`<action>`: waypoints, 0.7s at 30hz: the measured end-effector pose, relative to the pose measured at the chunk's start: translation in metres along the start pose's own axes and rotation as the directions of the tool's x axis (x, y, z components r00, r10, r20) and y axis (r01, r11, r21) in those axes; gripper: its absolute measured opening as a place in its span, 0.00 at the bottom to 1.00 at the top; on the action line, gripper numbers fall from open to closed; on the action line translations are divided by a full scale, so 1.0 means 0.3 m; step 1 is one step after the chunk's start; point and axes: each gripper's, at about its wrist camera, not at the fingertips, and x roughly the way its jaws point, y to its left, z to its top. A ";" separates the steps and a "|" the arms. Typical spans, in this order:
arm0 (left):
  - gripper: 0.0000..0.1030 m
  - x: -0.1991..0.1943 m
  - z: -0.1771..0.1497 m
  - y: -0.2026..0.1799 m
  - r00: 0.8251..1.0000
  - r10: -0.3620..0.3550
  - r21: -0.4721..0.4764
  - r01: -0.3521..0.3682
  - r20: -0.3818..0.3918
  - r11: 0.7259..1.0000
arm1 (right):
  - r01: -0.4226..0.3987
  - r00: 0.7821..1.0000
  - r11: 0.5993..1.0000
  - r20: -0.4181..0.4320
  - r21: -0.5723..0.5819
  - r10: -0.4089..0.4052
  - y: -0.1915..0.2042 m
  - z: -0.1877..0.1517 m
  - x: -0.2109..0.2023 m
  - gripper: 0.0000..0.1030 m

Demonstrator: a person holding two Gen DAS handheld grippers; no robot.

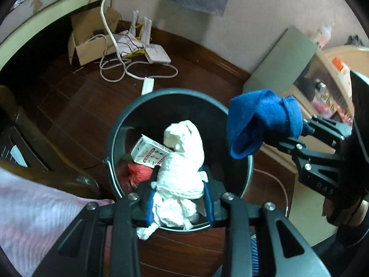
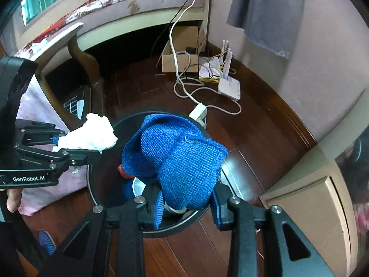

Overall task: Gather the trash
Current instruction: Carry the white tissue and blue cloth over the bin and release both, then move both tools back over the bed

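A round black trash bin (image 1: 129, 124) (image 2: 96, 198) stands on the dark wooden floor. My left gripper (image 1: 177, 198) (image 2: 78, 145) is shut on a crumpled white tissue wad (image 1: 182, 161) (image 2: 92, 133) held over the bin's near rim. Over the bin's right side, my right gripper (image 2: 186, 198) (image 1: 299, 136) is shut on a blue knitted cloth (image 2: 180, 154) (image 1: 260, 120). Inside the bin lie a small white carton (image 1: 147, 150) and red crumpled trash (image 1: 138, 173). In the right wrist view the cloth hides most of the bin's inside.
A white router (image 1: 156, 53) (image 2: 229, 87), tangled white cables (image 1: 120, 69) and an open cardboard box (image 1: 92, 34) sit by the far wall. A wooden bed frame (image 2: 76, 46) with pink cloth (image 1: 34, 219) stands at the left, a cabinet (image 2: 306, 207) at the right.
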 end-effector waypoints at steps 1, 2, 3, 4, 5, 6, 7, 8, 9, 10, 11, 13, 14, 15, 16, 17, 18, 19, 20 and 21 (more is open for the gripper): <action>0.33 0.010 0.002 0.000 1.000 -0.005 0.004 0.005 -0.008 1.000 | -0.001 1.000 1.000 -0.009 -0.008 0.001 0.002 0.000 0.016 0.35; 0.33 0.018 0.003 -0.002 1.000 -0.004 0.009 0.004 -0.014 1.000 | -0.002 1.000 1.000 -0.020 -0.022 0.001 0.006 0.000 0.032 0.35; 0.33 0.029 0.002 -0.005 1.000 -0.013 0.013 0.013 -0.023 1.000 | -0.006 1.000 0.999 -0.027 -0.033 0.005 0.010 -0.003 0.045 0.35; 0.36 0.038 0.001 0.000 0.999 -0.021 0.011 0.022 -0.029 1.000 | -0.015 0.999 0.999 -0.036 -0.044 0.013 0.015 -0.004 0.058 0.35; 0.43 0.042 0.001 0.009 0.999 -0.022 0.004 0.022 -0.035 1.000 | -0.028 0.998 0.998 -0.050 -0.054 0.026 0.019 -0.007 0.074 0.38; 0.55 0.046 0.001 0.012 0.999 -0.019 -0.003 0.018 -0.040 1.000 | -0.030 0.997 0.997 -0.067 -0.067 0.026 0.026 -0.010 0.090 0.42; 0.84 0.050 0.001 0.019 0.999 0.000 -0.015 -0.001 -0.050 1.000 | -0.017 0.996 0.996 -0.087 -0.085 0.010 0.032 -0.013 0.110 0.48; 0.96 0.041 -0.003 0.029 0.999 0.028 -0.032 -0.029 -0.038 0.999 | 0.021 0.993 0.995 -0.111 -0.100 -0.032 0.029 -0.021 0.139 0.74; 0.97 0.030 -0.005 0.037 0.999 0.043 -0.041 -0.044 -0.022 0.998 | 0.046 0.990 0.994 -0.131 -0.096 -0.058 0.019 -0.027 0.154 0.98; 0.97 0.016 -0.010 0.047 0.997 0.070 -0.051 -0.071 -0.011 0.996 | 0.062 0.987 0.994 -0.143 -0.086 -0.074 0.004 -0.032 0.161 0.99; 0.97 0.005 -0.018 0.057 0.995 0.100 -0.063 -0.100 -0.003 0.993 | 0.083 0.986 0.994 -0.140 -0.074 -0.093 -0.013 -0.034 0.158 0.99; 0.97 -0.014 -0.035 0.078 0.991 0.130 -0.084 -0.128 0.014 0.988 | 0.105 0.982 0.994 -0.155 -0.040 -0.109 -0.047 -0.036 0.145 1.00; 0.98 -0.026 -0.044 0.081 0.990 0.142 -0.091 -0.139 0.022 0.986 | 0.113 0.980 0.993 -0.161 -0.024 -0.115 -0.059 -0.037 0.137 1.00; 0.98 -0.040 -0.055 0.079 0.987 0.160 -0.092 -0.157 0.032 0.983 | 0.121 0.979 0.993 -0.163 -0.012 -0.121 -0.066 -0.035 0.125 1.00; 0.98 -0.049 -0.061 0.076 0.985 0.166 -0.092 -0.162 0.036 0.982 | 0.120 0.979 0.993 -0.164 -0.001 -0.118 -0.069 -0.034 0.112 1.00; 0.98 -0.062 -0.069 0.071 0.985 0.165 -0.093 -0.161 0.041 0.983 | 0.125 0.979 0.992 -0.161 0.006 -0.122 -0.065 -0.035 0.096 1.00; 0.98 -0.081 -0.076 0.063 0.984 0.172 -0.094 -0.167 0.053 0.982 | 0.133 0.980 0.991 -0.154 0.012 -0.129 -0.061 -0.038 0.079 1.00; 0.98 -0.095 -0.080 0.060 0.981 0.182 -0.093 -0.176 0.064 0.980 | 0.135 0.981 0.991 -0.141 0.026 -0.130 -0.059 -0.039 0.057 1.00; 0.98 -0.112 -0.082 0.058 0.979 0.190 -0.094 -0.183 0.074 0.979 | 0.134 0.983 0.990 -0.130 0.040 -0.128 -0.057 -0.039 0.039 1.00; 0.98 -0.130 -0.087 0.053 0.977 0.194 -0.099 -0.186 0.084 0.978 | 0.135 0.984 0.990 -0.123 0.049 -0.128 -0.057 -0.043 0.025 1.00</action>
